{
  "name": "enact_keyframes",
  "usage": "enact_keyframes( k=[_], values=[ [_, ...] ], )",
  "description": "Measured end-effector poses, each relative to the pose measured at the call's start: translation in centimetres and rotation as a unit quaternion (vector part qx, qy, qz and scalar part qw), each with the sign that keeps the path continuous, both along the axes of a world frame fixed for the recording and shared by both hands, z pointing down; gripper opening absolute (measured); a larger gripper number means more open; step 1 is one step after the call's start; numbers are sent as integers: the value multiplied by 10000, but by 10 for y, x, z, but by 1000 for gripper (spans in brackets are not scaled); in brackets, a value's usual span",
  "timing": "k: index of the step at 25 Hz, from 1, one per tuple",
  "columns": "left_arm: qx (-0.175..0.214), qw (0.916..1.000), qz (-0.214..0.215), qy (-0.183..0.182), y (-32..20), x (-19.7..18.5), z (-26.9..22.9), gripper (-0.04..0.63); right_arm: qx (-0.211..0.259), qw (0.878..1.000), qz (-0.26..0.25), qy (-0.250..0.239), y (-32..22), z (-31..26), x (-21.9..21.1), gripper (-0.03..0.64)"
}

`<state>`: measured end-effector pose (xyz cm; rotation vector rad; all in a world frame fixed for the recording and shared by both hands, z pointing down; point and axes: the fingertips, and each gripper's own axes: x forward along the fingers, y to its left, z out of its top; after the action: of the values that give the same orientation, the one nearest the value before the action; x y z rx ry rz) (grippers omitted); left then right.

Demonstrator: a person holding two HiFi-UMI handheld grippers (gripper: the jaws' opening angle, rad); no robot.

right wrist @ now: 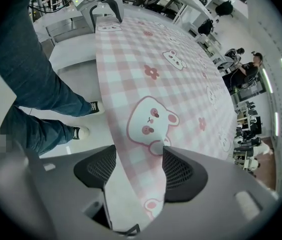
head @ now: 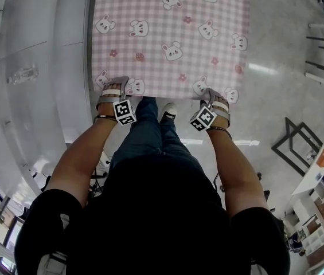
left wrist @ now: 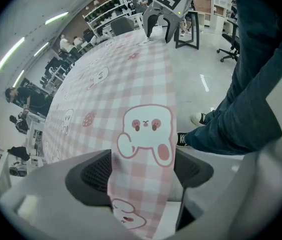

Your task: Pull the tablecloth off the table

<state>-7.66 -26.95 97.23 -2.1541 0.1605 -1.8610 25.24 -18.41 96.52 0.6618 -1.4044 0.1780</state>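
Note:
A pink checked tablecloth (head: 173, 33) printed with white bears covers the table, and its near edge hangs toward me. My left gripper (head: 114, 86) stands at the near left corner, pointing steeply down. In the left gripper view the hanging hem (left wrist: 143, 134) runs between the wide-set jaws of the left gripper (left wrist: 143, 170), and the pads (left wrist: 97, 173) do not press it. My right gripper (head: 216, 98) is at the near right corner. Its jaws also stand wide around the hem (right wrist: 145, 134), so the right gripper (right wrist: 140, 170) is open too. Each gripper shows far off in the other's view: the right gripper (left wrist: 158, 33), the left gripper (right wrist: 106, 19).
My legs in jeans (head: 150, 136) and a shoe (head: 169, 112) stand right against the table's near edge. Black metal frames (head: 293, 145) and a white shelf unit (head: 322, 165) stand on the floor at the right. A grey partition (head: 30, 73) runs along the left.

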Motion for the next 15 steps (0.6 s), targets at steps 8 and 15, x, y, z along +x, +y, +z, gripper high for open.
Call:
enact_keyframes(
  k=[8, 15],
  values=[
    [-88, 9998, -131, 155, -2, 4, -21, 352, 28, 9999, -64, -117, -1, -14, -1, 266],
    [-56, 9991, -251, 339, -8, 7, -36, 306, 116, 9998, -176, -50, -1, -15, 1, 201]
  ],
)
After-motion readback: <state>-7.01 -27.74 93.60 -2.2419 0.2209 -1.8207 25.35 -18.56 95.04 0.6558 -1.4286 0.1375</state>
